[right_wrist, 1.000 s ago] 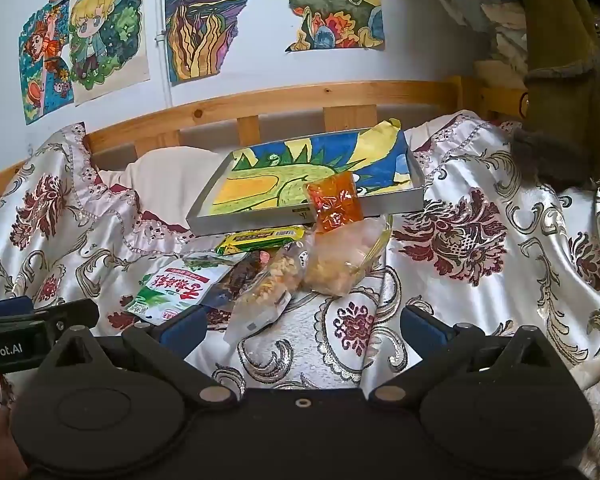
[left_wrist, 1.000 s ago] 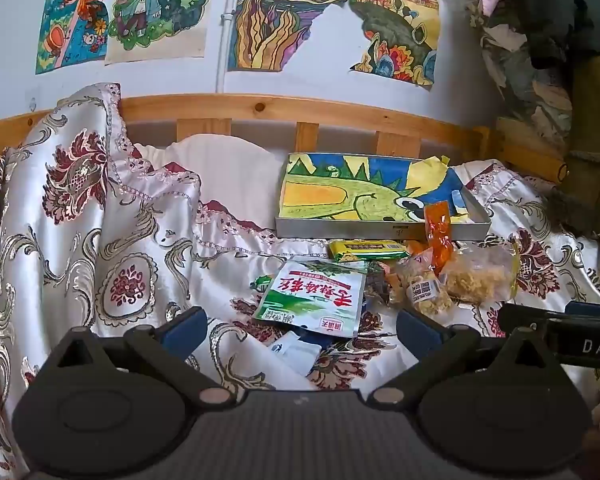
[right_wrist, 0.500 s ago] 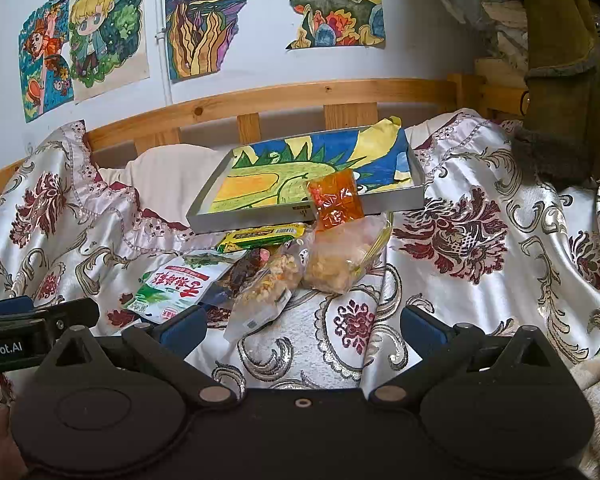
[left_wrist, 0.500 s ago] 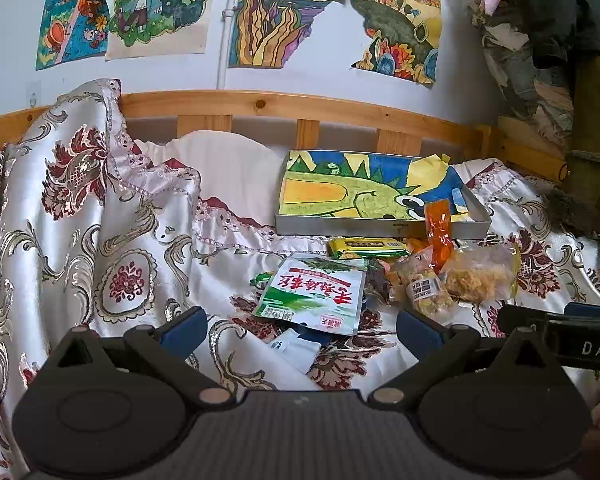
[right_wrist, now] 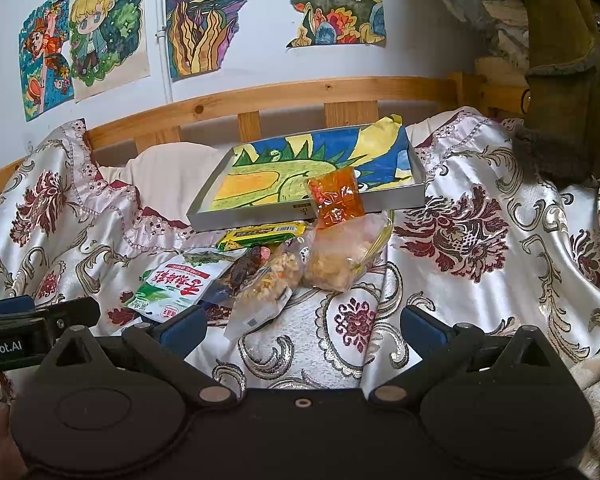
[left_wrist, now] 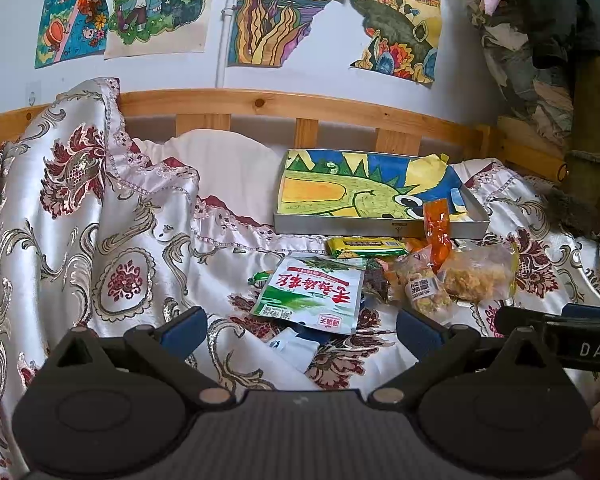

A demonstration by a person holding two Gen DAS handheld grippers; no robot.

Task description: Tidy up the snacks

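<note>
A pile of snack packets lies on the bed in front of a shallow grey tray lined with a dinosaur drawing. The pile holds a green-and-white packet, a yellow-green bar, an orange packet leaning on the tray's front wall, a clear bag of nuts and a clear bag of yellow crumbs. My left gripper is open and empty, just short of the green packet. My right gripper is open and empty, short of the pile.
A floral satin bedspread covers the bed in folds. A white pillow lies behind. A wooden rail and a wall with drawings close the back. Clothes hang at the right. A small white sachet lies near.
Both views have shifted very slightly; the pile sits a touch closer. Neither gripper has changed its opening and no packet has moved.
</note>
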